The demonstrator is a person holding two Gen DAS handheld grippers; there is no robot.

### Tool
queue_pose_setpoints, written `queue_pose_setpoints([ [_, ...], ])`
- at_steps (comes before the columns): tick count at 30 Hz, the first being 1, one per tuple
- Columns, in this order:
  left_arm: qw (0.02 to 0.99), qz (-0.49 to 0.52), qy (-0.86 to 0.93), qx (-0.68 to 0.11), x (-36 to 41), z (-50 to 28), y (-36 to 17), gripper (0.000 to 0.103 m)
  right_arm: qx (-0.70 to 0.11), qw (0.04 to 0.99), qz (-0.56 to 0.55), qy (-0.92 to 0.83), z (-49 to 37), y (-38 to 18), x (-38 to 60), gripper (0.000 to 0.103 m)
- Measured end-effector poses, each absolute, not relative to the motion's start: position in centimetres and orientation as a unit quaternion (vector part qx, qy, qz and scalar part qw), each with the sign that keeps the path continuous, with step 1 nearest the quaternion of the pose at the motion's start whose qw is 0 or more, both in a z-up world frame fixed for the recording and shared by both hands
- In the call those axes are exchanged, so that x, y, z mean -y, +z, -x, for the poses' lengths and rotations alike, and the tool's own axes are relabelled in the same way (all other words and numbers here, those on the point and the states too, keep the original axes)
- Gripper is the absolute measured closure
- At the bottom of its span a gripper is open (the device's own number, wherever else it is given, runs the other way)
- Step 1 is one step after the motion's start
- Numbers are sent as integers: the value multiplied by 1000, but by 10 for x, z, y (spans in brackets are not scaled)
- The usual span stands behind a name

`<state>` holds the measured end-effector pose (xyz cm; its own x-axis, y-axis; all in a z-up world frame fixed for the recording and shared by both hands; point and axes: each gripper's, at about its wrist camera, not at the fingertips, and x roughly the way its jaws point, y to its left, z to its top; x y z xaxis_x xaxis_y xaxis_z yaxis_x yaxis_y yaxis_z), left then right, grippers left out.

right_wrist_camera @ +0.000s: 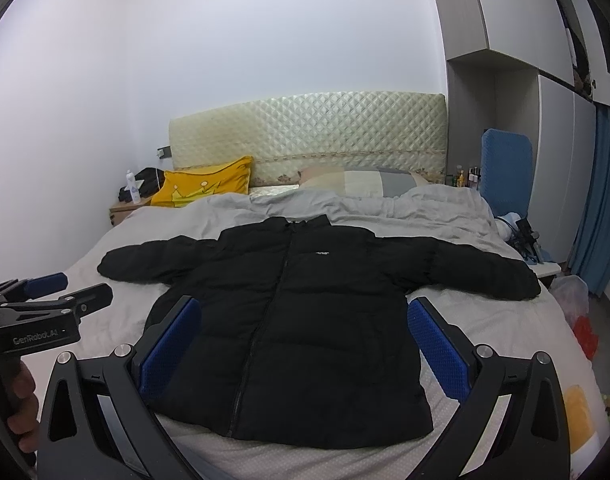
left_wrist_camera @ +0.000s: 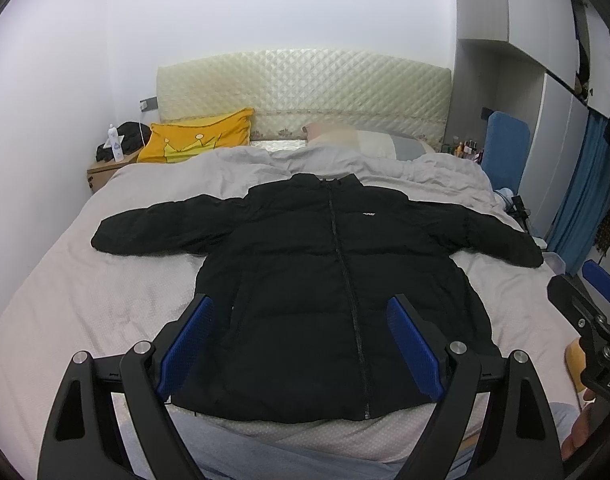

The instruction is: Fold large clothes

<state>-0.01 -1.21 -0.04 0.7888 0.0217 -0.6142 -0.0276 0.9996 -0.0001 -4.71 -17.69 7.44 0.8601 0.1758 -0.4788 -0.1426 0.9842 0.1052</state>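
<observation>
A black puffer jacket lies flat and zipped on the bed, collar toward the headboard, both sleeves spread out to the sides. My left gripper hovers open above the jacket's lower hem with nothing between its blue pads. My right gripper is also open and empty, held over the lower half of the jacket. In the left wrist view the right gripper shows at the right edge. The left gripper shows at the left edge of the right wrist view, held by a hand.
The bed has a pale cover and a rumpled grey duvet near a quilted headboard. A yellow pillow and a nightstand stand far left. A blue board, wardrobe and bags are on the right.
</observation>
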Motion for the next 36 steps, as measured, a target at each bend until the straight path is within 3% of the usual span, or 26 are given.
queue_pose_setpoints([
  [20, 940, 17, -7, -341, 10, -37, 11, 14, -263, 961, -43, 69, 22, 72, 193, 0],
  [36, 954, -22, -3, -298, -1, -153, 4, 14, -233, 972, -28, -15, -41, 61, 266, 0],
])
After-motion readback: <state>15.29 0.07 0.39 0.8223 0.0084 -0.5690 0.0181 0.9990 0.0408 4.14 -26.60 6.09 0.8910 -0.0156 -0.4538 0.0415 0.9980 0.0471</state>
